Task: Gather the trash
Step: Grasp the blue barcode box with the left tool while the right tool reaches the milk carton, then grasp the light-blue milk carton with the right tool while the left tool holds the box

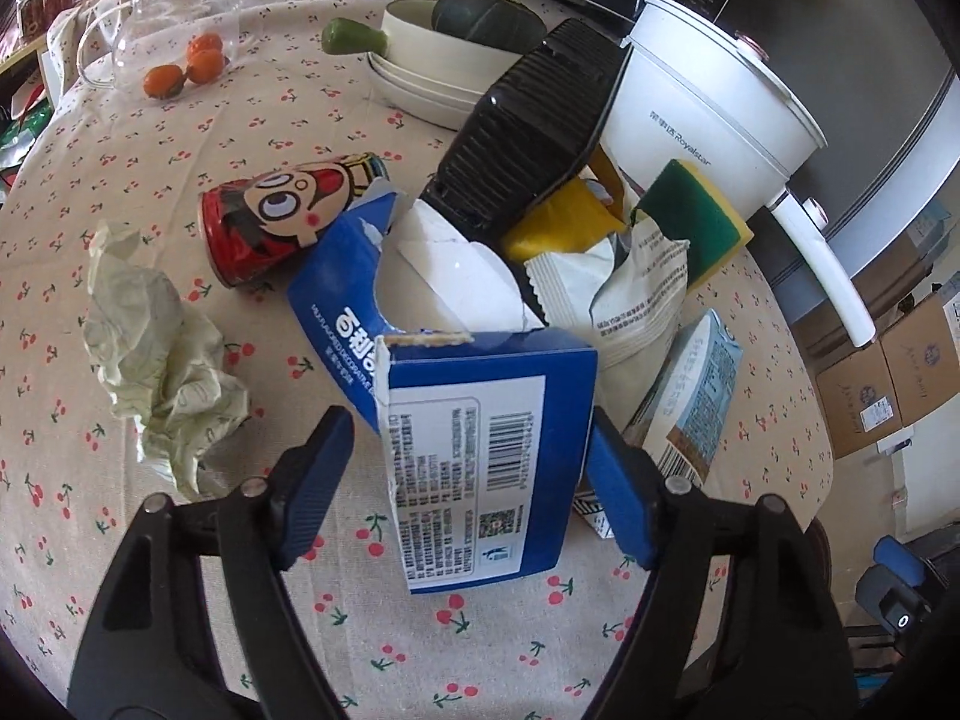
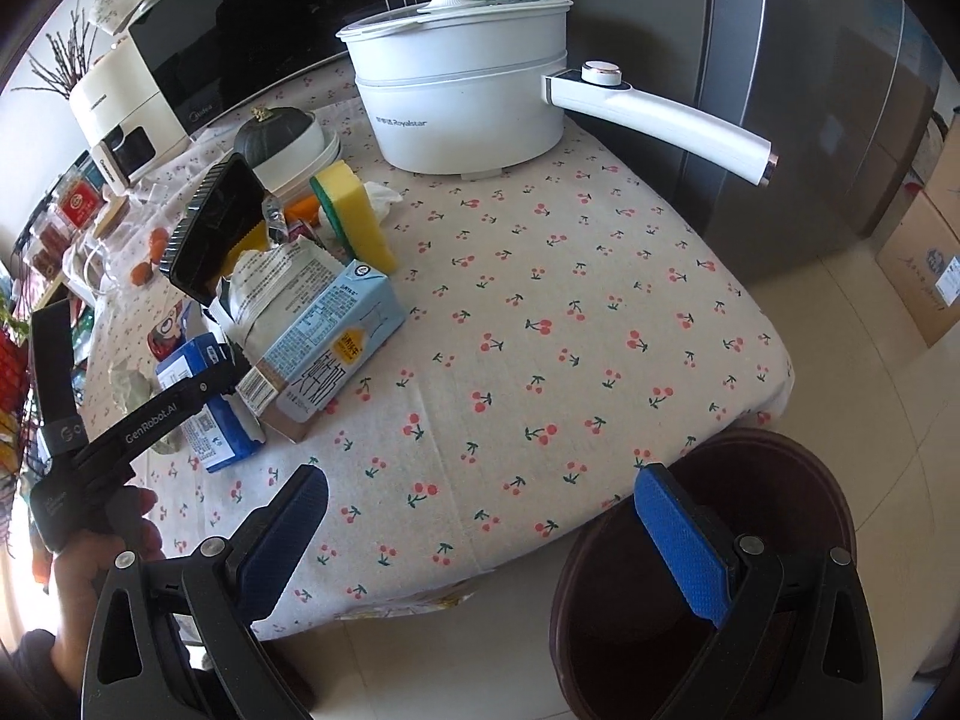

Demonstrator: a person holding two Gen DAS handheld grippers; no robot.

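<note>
A torn blue cardboard box (image 1: 480,450) lies on the cherry-print tablecloth between the fingers of my left gripper (image 1: 474,480), which is open around it; the right pad is at its side, the left pad stands apart. The box also shows in the right wrist view (image 2: 204,414). Behind it lie a red cartoon can (image 1: 282,216), a crumpled pale paper (image 1: 156,360), a white snack wrapper (image 1: 624,294), a yellow wrapper (image 1: 564,222), a black plastic tray (image 1: 528,126) and a light-blue milk carton (image 2: 324,348). My right gripper (image 2: 480,534) is open and empty over the table's front edge, above a dark brown bin (image 2: 708,588).
A white electric pot (image 2: 468,102) with a long handle stands at the back. A yellow-green sponge (image 2: 354,216), stacked bowls with a dark squash (image 1: 474,18), a glass teapot (image 1: 156,24) and small oranges (image 1: 186,69) sit nearby. A fridge and cardboard boxes (image 2: 924,264) are beyond the table.
</note>
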